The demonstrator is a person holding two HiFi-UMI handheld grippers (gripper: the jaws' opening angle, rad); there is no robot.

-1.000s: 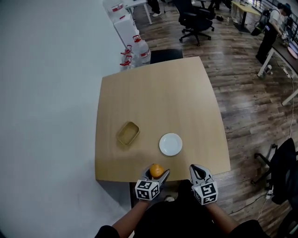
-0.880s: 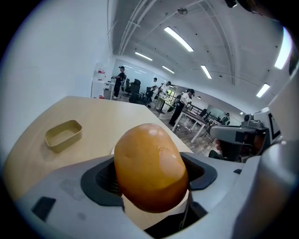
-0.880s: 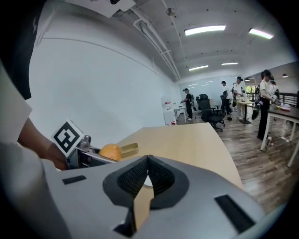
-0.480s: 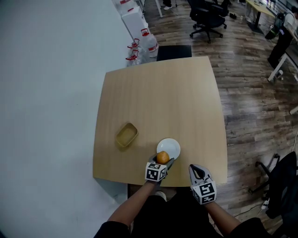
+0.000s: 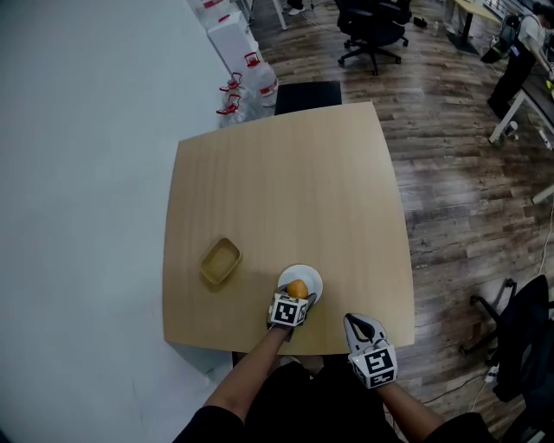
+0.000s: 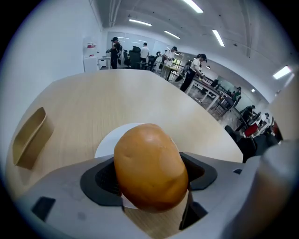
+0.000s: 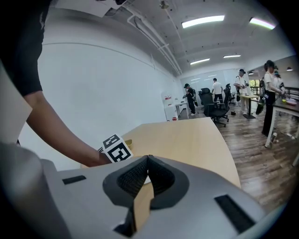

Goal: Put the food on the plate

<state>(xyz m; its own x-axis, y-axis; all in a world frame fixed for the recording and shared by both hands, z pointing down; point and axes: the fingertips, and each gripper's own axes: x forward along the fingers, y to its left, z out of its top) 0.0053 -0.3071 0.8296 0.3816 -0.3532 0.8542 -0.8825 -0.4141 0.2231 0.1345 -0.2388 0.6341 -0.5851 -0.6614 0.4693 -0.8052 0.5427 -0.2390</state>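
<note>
Rounded orange-brown food item (image 5: 297,288), smooth-skinned and potato-shaped, sits clamped between the two grey fingers of the left gripper (image 5: 299,295). In the left gripper view the food (image 6: 149,165) fills the gap from one dark ribbed pad to the other, and both pads press its sides. Just beyond and beneath those fingertips lies the small round white plate (image 5: 312,277), so the food hangs over the plate's near part (whether it touches the plate I cannot tell). The plate's white rim (image 6: 108,141) shows to the left of the food, past the left finger.

Off to the left of the left gripper's fingers, well apart from them, rests a shallow tan rectangular tray (image 5: 220,260), seen edge-on in the left gripper view (image 6: 30,137). Both stand on the square light-wood table (image 5: 286,182), near its front edge.

The right gripper (image 5: 362,327) is held to the right of the left one, over the table's near edge. Its fingers are pressed together at their tips with nothing between them (image 7: 147,161). Past those fingertips, to their left, the marker cube (image 7: 116,148) of the left gripper and the person's bare forearm (image 7: 56,126) show.

Beyond the table's far edge stand clear water bottles with red caps (image 5: 247,86) and a black office chair (image 5: 368,22) on the dark wood floor.
</note>
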